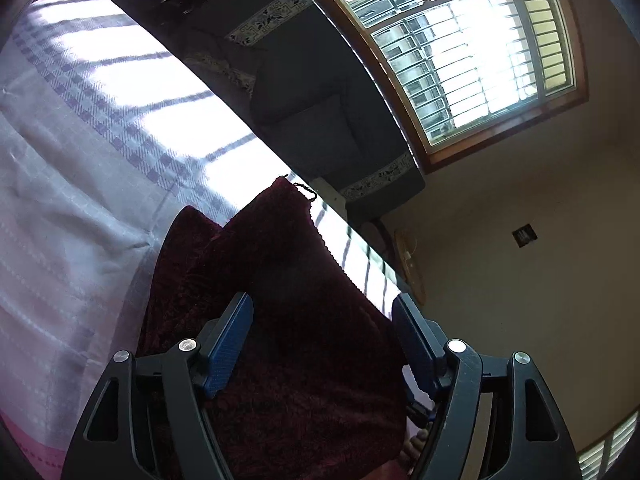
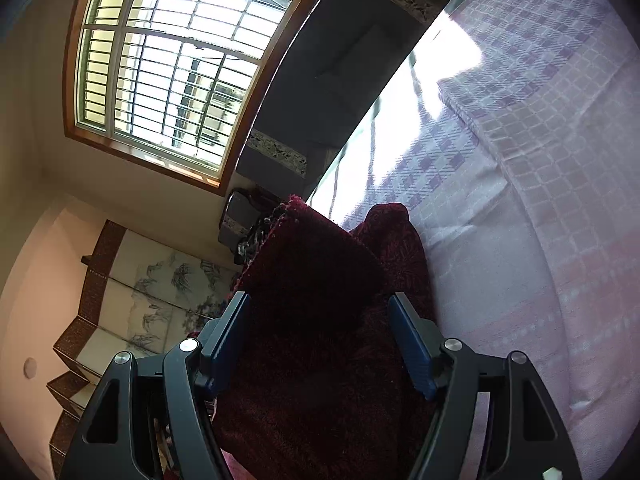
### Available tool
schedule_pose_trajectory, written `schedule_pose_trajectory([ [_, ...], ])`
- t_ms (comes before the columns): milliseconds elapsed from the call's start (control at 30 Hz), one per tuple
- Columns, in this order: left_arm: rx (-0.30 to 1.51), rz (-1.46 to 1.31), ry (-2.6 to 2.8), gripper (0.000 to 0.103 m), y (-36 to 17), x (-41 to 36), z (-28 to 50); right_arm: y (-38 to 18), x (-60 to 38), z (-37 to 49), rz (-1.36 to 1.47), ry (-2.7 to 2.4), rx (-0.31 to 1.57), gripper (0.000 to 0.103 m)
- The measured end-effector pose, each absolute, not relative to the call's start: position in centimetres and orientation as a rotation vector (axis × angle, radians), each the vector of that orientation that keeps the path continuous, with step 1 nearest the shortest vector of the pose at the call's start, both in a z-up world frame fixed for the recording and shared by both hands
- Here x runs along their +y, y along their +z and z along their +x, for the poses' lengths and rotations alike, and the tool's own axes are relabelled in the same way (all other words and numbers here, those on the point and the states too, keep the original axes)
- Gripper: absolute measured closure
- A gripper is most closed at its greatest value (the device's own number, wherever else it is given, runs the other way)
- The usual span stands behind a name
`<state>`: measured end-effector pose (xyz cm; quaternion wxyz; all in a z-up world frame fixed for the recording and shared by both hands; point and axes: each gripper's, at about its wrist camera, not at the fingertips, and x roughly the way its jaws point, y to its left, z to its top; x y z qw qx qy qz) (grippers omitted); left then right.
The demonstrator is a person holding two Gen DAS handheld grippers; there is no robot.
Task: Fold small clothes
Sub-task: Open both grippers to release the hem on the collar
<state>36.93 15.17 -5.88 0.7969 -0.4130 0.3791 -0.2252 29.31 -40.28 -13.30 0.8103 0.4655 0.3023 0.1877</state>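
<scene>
A dark maroon velvety garment [image 1: 288, 320] lies on a bed with a lilac checked sheet [image 1: 80, 160]. My left gripper [image 1: 322, 320] is open, its blue pads wide apart with the garment between and under them. In the right wrist view the same maroon garment [image 2: 320, 320] fills the space between the fingers of my right gripper [image 2: 318, 320], which is also open. A folded or raised edge of the cloth with trim stands up ahead of each gripper. Neither pad visibly pinches the cloth.
The bed sheet [image 2: 540, 160] spreads beside the garment. A dark sofa [image 1: 312, 92] with patterned bands stands under a barred window [image 1: 472, 48]. A folding painted screen [image 2: 132, 312] stands by the wall. Bright sun stripes fall across the bed edge.
</scene>
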Motion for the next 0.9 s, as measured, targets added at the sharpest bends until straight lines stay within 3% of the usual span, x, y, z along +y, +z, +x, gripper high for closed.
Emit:
schedule_pose_trajectory([
  [167, 0.746, -0.864, -0.410, 0.022, -4.6, 17.4, 35.1, -14.0, -40.4, 28.3, 0.997, 0.403, 0.663, 0.035],
  [333, 0.794, -0.673, -0.304, 0.022, -5.4, 19.1, 32.3, -13.1, -40.2, 25.3, 0.888, 0.414, 0.684, 0.035],
  [500, 0.933, -0.636, -0.342, 0.022, -9.1, 18.3, 30.8, -13.2, -40.1, 22.1, 0.790, 0.419, 0.714, 0.035],
  [633, 0.932, -0.608, -0.382, 0.024, -10.0, 16.5, 29.8, -13.2, -39.4, 21.2, 0.746, 0.406, 0.755, 0.035],
  [700, 0.922, -0.563, -0.392, 0.038, -9.7, 15.5, 29.4, -13.0, -38.7, 21.0, 0.716, 0.412, 0.774, 0.039],
  [733, 0.932, -0.537, -0.405, 0.059, -9.7, 14.9, 29.4, -13.0, -38.3, 21.1, 0.699, 0.413, 0.790, 0.048],
  [767, 0.945, -0.501, -0.404, 0.072, -9.5, 14.3, 29.4, -12.9, -37.9, 21.1, 0.687, 0.419, 0.803, 0.054],
  [800, 0.949, -0.469, -0.395, 0.073, -9.4, 13.9, 29.3, -12.8, -37.4, 21.2, 0.669, 0.434, 0.817, 0.067],
  [900, 0.947, -0.450, -0.405, 0.082, -9.3, 13.6, 29.0, -13.1, -36.0, 21.5, 0.602, 0.429, 0.889, 0.083],
])
